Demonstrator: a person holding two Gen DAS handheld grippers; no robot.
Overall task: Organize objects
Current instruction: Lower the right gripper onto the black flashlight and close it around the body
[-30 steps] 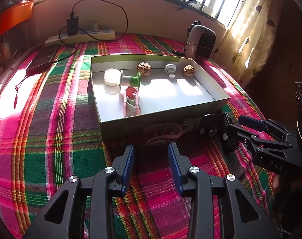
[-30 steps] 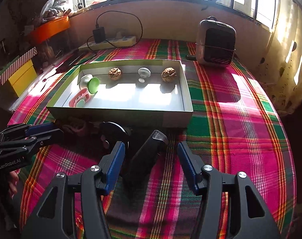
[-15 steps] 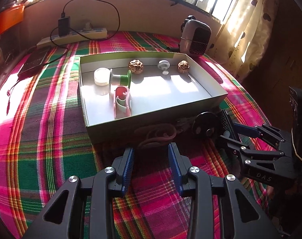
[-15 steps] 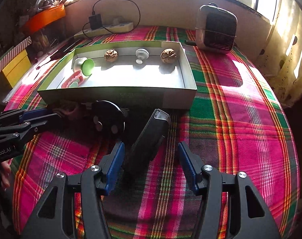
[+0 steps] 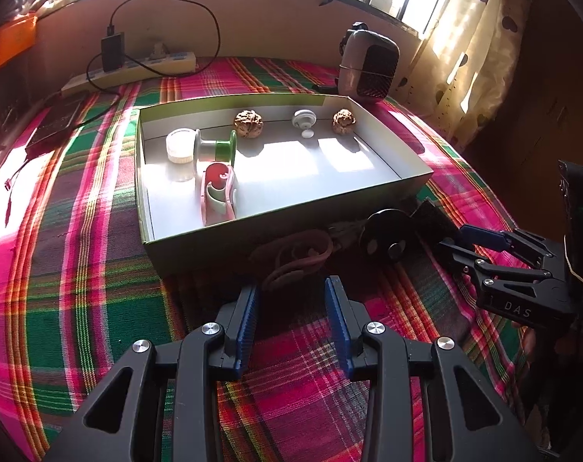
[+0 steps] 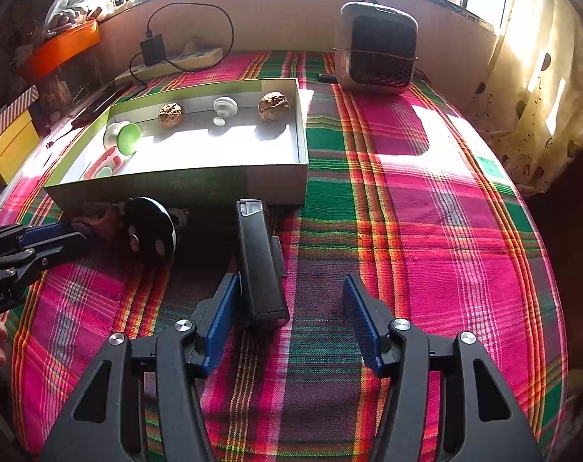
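A shallow green box [image 5: 283, 215] [image 6: 176, 186] on the plaid cloth holds two walnuts [image 5: 248, 123], a white cap [image 5: 303, 118], a white jar [image 5: 179, 145], a green spool [image 5: 226, 147] and a pink holder [image 5: 218, 192]. In front of the box lie a pink loop [image 5: 291, 254], a black disc [image 5: 387, 231] [image 6: 149, 231] and a long black device [image 6: 258, 261]. My left gripper [image 5: 291, 308] is open, just short of the pink loop. My right gripper [image 6: 291, 300] is open with the black device's near end between its fingers, against the left finger [image 6: 222, 315].
A small heater [image 6: 374, 48] stands at the back right beside the curtain [image 6: 541, 77]. A power strip [image 5: 137, 69] with a charger and cable lies along the back wall. An orange tray [image 6: 60, 48] and a yellow box [image 6: 10, 142] sit off the left edge.
Both grippers have moved forward toward the objects in front of the box. The right gripper now straddles the near end of the black device.
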